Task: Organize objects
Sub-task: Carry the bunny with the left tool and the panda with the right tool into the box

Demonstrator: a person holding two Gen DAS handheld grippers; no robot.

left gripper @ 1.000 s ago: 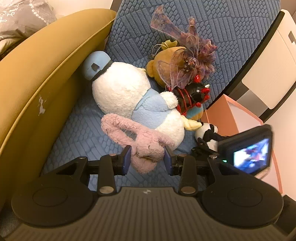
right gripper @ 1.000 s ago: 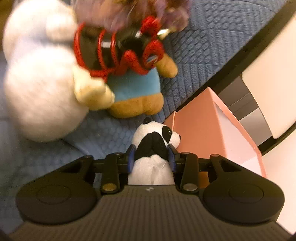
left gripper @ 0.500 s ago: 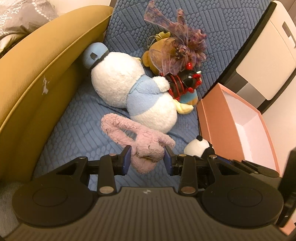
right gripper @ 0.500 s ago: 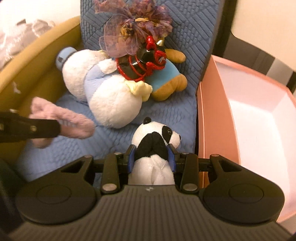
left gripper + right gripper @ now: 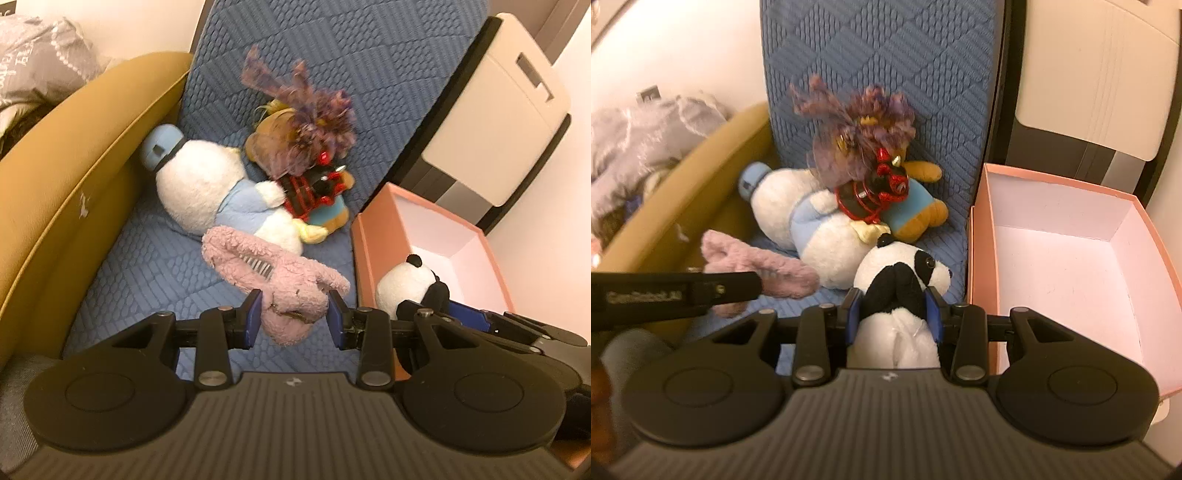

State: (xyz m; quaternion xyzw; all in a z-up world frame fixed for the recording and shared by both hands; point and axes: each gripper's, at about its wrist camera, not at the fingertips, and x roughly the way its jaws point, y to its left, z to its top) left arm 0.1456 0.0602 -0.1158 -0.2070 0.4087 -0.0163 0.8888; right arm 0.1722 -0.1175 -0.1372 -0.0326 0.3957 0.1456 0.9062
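Note:
My left gripper (image 5: 294, 319) is shut on a fluffy pink plush (image 5: 280, 284), lifted above the blue seat cushion (image 5: 155, 273). My right gripper (image 5: 894, 314) is shut on a small panda plush (image 5: 905, 273), held up just left of the pink box (image 5: 1071, 266). In the left wrist view the panda (image 5: 406, 288) hangs over the near corner of the pink box (image 5: 373, 258). In the right wrist view the pink plush (image 5: 768, 269) shows at the left behind the left gripper's black arm. The box's white inside holds nothing that I can see.
A big white and light-blue plush (image 5: 218, 199) lies on the seat. A brown bear in a blue shirt (image 5: 912, 206), a red and black toy (image 5: 882, 192) and a purple frilly thing (image 5: 857, 122) lean on the backrest. A mustard armrest (image 5: 66, 177) curves at left; a white cabinet (image 5: 495, 107) stands behind the box.
Both grippers have risen with their plushes. The right one has swung up and rolled, bringing the panda from low by the box wall to beside its open top.

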